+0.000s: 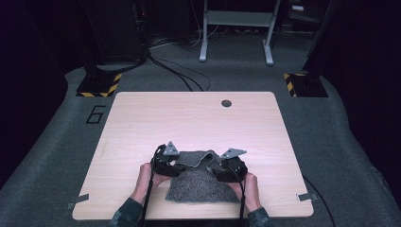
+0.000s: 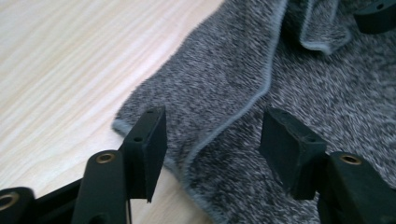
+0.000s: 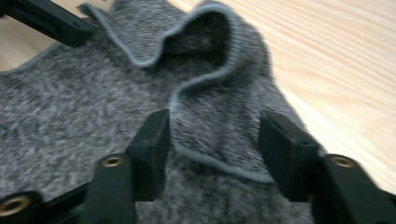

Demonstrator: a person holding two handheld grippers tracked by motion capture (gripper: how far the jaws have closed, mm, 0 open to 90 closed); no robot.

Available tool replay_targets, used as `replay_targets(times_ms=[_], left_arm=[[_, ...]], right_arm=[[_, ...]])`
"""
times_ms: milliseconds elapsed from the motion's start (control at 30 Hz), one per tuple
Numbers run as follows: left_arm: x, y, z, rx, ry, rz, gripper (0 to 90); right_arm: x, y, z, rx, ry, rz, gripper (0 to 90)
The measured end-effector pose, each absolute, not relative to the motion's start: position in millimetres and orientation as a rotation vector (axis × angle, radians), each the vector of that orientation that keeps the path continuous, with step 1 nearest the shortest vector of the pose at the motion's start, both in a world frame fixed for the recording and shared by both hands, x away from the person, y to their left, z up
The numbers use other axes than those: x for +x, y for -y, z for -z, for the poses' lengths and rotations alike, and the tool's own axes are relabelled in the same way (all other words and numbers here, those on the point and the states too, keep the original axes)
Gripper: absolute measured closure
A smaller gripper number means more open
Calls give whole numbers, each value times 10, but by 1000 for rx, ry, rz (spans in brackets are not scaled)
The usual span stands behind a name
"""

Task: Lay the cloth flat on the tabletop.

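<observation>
A grey fleecy cloth (image 1: 201,187) with a pale stitched hem lies rumpled near the front edge of the wooden table (image 1: 189,118). Its far edge is folded over onto itself. My left gripper (image 1: 174,161) sits at the cloth's far left corner. In the left gripper view this gripper (image 2: 212,135) is open, and the folded hem of the cloth (image 2: 224,79) runs between its jaws without touching the pads. My right gripper (image 1: 221,166) is at the far right corner. It too is open (image 3: 212,135), straddling a curled fold of the cloth (image 3: 70,112).
A dark round grommet (image 1: 226,103) is set in the table's far side. Strips of tape (image 1: 78,201) stick out at the front corners. Stand bases with yellow-black stripes (image 1: 99,85) and a white frame (image 1: 236,28) stand on the floor beyond.
</observation>
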State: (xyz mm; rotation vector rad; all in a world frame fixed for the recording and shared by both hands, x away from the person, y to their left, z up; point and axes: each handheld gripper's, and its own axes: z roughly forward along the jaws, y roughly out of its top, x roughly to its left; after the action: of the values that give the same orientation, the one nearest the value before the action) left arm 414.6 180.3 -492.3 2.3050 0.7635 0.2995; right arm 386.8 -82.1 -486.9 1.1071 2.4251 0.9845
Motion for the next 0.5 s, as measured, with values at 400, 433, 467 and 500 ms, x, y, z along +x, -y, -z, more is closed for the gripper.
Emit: replay_targets(times_ms=[400, 433, 467, 500], left_arm=[[4286, -1888, 5060, 2241, -835, -268, 658], [4291, -1895, 5059, 2233, -842, -277, 708], [4299, -1902, 5065, 2221, -852, -280, 743], [4304, -1913, 5060, 2219, -859, -275, 769]], right_arm=[[3946, 598, 5035, 1118, -2458, -883, 678], [3946, 613, 5030, 1125, -2443, -897, 720], [3936, 626, 5019, 1151, -2430, -911, 760], [3943, 653, 5009, 1134, -2423, -923, 789]])
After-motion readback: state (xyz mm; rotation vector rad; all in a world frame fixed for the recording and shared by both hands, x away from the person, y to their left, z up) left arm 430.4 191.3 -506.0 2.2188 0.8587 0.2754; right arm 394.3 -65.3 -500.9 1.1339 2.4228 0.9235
